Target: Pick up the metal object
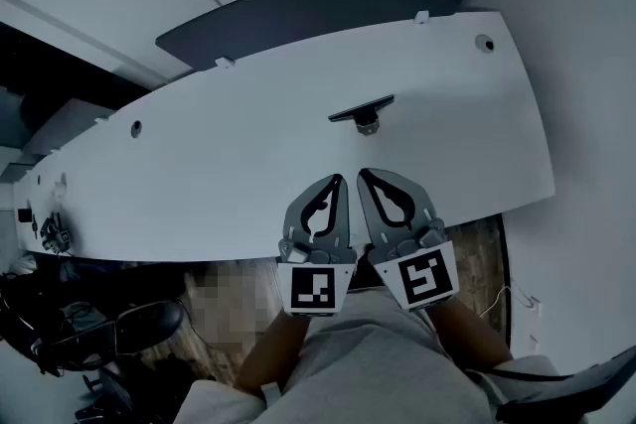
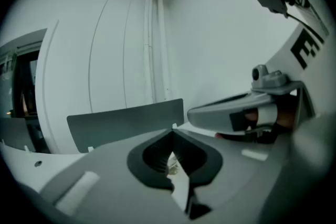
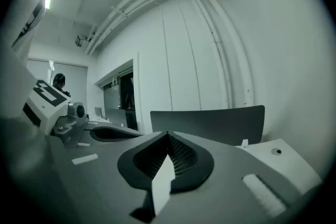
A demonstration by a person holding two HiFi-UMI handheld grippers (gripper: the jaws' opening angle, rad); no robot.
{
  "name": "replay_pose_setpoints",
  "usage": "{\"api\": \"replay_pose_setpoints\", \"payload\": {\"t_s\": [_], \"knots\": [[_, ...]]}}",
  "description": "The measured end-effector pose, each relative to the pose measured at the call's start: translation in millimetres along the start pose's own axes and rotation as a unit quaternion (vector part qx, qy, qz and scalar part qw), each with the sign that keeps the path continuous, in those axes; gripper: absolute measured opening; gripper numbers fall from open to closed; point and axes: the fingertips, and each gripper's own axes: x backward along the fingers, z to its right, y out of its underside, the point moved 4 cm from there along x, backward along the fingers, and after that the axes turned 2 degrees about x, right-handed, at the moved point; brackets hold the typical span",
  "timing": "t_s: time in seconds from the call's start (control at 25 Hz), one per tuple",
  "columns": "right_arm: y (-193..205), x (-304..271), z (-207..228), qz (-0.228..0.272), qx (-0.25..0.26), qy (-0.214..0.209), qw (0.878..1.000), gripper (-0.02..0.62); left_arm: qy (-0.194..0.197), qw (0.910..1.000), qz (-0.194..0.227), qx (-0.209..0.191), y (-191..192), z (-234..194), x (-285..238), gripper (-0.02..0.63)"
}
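Observation:
The metal object (image 1: 363, 110), a dark flat bar on a small stubby base, lies on the white table (image 1: 238, 154) right of its middle. Both grippers hover side by side over the table's near edge, a short way in front of the object and apart from it. My left gripper (image 1: 337, 182) is shut with nothing in it, and its jaws (image 2: 173, 132) meet at the tip. My right gripper (image 1: 362, 176) is shut and empty too, tips together (image 3: 168, 135). Each gripper view shows the other gripper alongside, the right gripper (image 2: 239, 113) and the left gripper (image 3: 55, 110).
A dark grey partition panel (image 1: 318, 7) runs along the table's far edge, seen as the panel (image 2: 126, 122) and the panel (image 3: 210, 123) in the gripper views. Cable holes (image 1: 484, 44) sit in the tabletop. A chair (image 1: 119, 328) stands at the lower left. The person's lap fills the bottom.

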Motion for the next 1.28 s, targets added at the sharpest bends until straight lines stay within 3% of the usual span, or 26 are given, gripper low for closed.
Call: {"api": "replay_pose_setpoints", "payload": {"t_s": [0.24, 0.36, 0.64, 0.84, 1.08, 1.28], "knots": [[0, -50, 6, -0.030, 0.022, 0.032, 0.999, 0.001, 0.043, 0.9986, -0.011, -0.029, 7, -37, -33, 0.000], [7, -73, 7, -0.055, 0.009, 0.052, 0.997, 0.002, 0.059, 0.9963, -0.033, -0.052, 16, -57, -53, 0.000], [32, -104, 22, -0.113, -0.009, 0.103, 0.988, 0.002, 0.102, 0.9832, -0.087, -0.124, 59, -74, -99, 0.000], [50, -108, 43, -0.131, -0.019, 0.105, 0.986, 0.002, 0.107, 0.9630, -0.137, -0.206, 102, -66, -133, 0.000], [70, -117, 61, -0.154, -0.043, 0.099, 0.982, 0.002, 0.100, 0.9428, -0.190, -0.255, 133, -58, -166, 0.002], [89, -118, 82, -0.174, -0.041, 0.101, 0.979, 0.002, 0.121, 0.8956, -0.215, -0.370, 152, -43, -183, 0.002]]}}
